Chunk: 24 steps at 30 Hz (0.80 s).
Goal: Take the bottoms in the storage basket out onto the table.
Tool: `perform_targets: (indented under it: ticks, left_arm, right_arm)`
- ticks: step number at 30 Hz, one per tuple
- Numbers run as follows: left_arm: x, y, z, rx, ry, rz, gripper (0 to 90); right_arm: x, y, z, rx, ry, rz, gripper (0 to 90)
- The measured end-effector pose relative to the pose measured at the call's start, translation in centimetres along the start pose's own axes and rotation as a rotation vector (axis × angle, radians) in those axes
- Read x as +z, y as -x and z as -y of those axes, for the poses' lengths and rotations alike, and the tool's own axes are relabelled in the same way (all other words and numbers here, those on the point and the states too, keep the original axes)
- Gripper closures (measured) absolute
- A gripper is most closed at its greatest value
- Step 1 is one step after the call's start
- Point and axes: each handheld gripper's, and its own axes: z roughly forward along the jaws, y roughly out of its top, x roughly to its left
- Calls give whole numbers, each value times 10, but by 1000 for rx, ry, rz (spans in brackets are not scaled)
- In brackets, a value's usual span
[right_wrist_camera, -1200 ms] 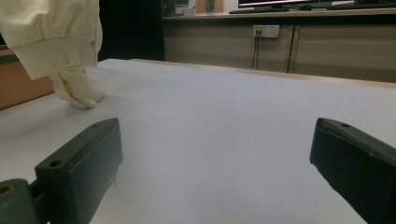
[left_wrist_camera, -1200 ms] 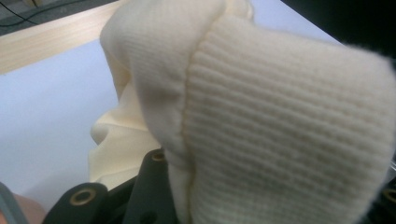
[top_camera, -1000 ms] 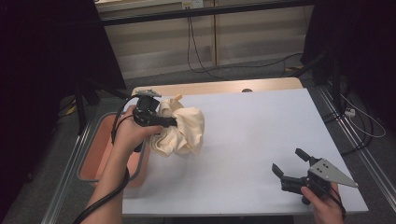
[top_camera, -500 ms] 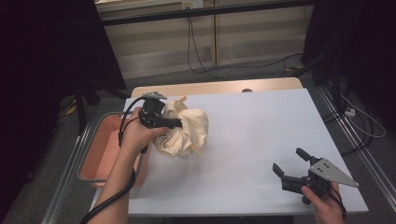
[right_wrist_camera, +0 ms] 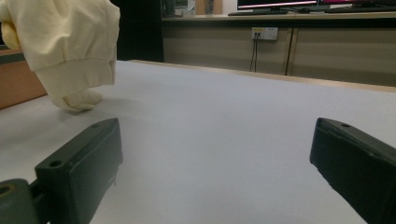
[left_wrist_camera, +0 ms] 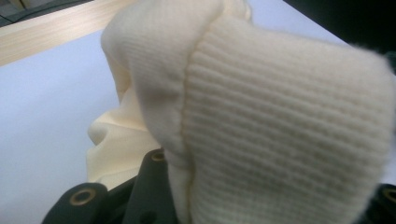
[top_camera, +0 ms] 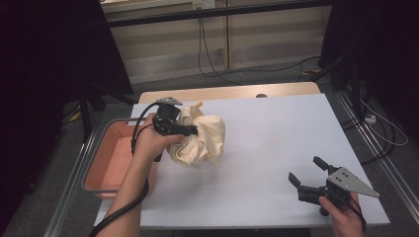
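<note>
A cream knit garment (top_camera: 203,140) hangs bunched above the left part of the white table (top_camera: 276,128), its lowest fold touching the surface. My left gripper (top_camera: 194,131) is shut on its upper folds. In the left gripper view the ribbed cuff (left_wrist_camera: 280,116) covers the jaws. My right gripper (top_camera: 305,169) rests low near the table's front right corner, open, with nothing between its jaws. From the right gripper view (right_wrist_camera: 215,154) the garment (right_wrist_camera: 70,46) hangs far off at the upper left.
A pink bin (top_camera: 106,158) stands against the table's left edge, under my left forearm. A wooden strip (top_camera: 232,93) runs along the table's far edge. Cables (top_camera: 222,74) lie on the floor behind.
My left hand has carried the bunched garment a little to the right, further over the table. The right gripper has stayed where it was.
</note>
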Motion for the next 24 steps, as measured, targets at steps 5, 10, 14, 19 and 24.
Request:
perform_targets:
  ticks: [5, 10, 14, 19, 24]
  left_arm:
    - [1, 1, -1, 4, 3, 3, 693]
    - [1, 1, -1, 3, 11, 5, 693]
    - [2, 2, 0, 3, 8, 15, 692]
    - [6, 3, 1, 5, 11, 14, 690]
    - [10, 3, 1, 4, 2, 14, 689]
  right_arm:
    - [-1, 1, 0, -4, 2, -2, 23]
    - [-1, 1, 0, -4, 3, -1, 23]
    - [0, 0, 0, -1, 1, -1, 23]
    - [0, 0, 0, -7, 1, -4, 23]
    - [0, 0, 0, -4, 1, -4, 23]
